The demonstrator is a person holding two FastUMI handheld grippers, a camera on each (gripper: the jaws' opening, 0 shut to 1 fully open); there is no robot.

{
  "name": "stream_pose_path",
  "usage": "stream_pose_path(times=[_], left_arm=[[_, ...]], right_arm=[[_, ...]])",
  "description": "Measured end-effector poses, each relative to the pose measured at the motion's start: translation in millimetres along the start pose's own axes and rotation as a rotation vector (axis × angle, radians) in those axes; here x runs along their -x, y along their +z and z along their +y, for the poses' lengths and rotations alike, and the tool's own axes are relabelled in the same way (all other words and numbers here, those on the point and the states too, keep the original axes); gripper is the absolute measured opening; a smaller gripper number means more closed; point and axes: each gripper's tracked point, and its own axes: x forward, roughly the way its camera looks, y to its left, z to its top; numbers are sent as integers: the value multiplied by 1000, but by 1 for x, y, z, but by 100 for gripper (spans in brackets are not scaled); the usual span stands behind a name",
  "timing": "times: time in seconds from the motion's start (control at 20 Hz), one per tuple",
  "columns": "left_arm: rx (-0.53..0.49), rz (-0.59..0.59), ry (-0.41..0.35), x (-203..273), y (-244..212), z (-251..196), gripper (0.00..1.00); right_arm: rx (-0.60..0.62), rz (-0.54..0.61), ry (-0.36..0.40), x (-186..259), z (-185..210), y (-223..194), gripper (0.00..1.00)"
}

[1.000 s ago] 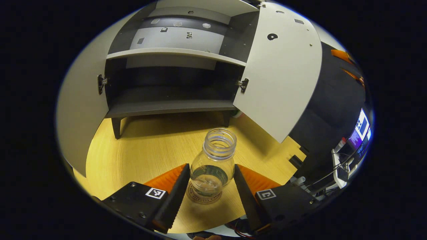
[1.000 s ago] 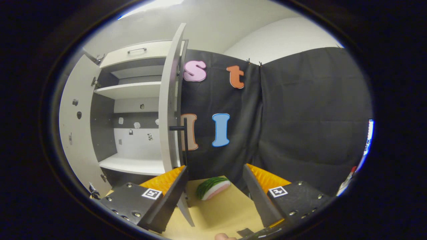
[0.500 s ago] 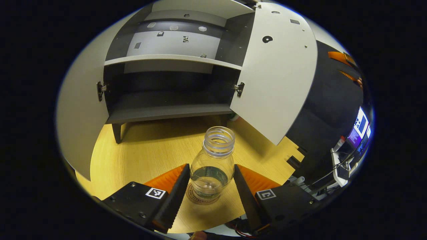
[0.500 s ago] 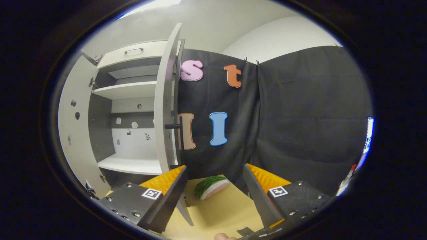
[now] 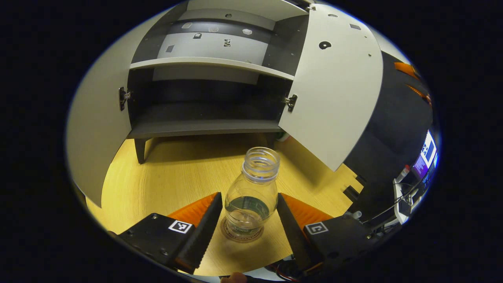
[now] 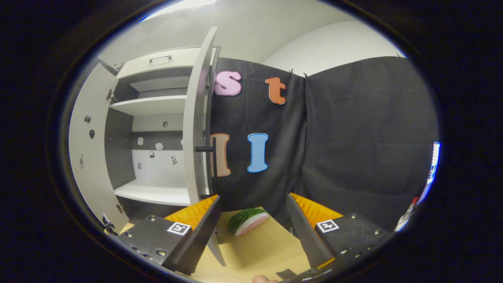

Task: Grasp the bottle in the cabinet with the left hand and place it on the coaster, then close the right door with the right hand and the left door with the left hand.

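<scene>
Clear bottle (image 5: 251,194) stands on the coaster (image 5: 241,234) between the left claw's (image 5: 246,228) parted fingers. Right claw (image 6: 253,232) gapes empty. Both cabinet doors (image 5: 334,94) remain open.

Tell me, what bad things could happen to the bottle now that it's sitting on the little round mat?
1. The bottle has no cap and stands on the coaster between the left gripper's open fingers. Backing out crookedly could knock it over.
2. The left door stands wide open over the table. Reaching across to shut it might bump the bottle.
3. The right gripper is near the right door's edge and may miss its handle.
</scene>
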Motion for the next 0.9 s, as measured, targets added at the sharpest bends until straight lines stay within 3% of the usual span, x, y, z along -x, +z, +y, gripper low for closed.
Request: stream_pose_path(times=[0.15, 0.5, 0.9], left_arm=[[1, -5, -9, 2, 0, -7, 95], [-76, -58, -16, 22, 25, -21, 95], [-67, -264, 16, 64, 128, -32, 95]], right_arm=[[-11, 3, -8, 0, -4, 0, 100], [-10, 7, 6, 0, 4, -3, 100], [-15, -28, 36, -10, 12, 13, 100]])
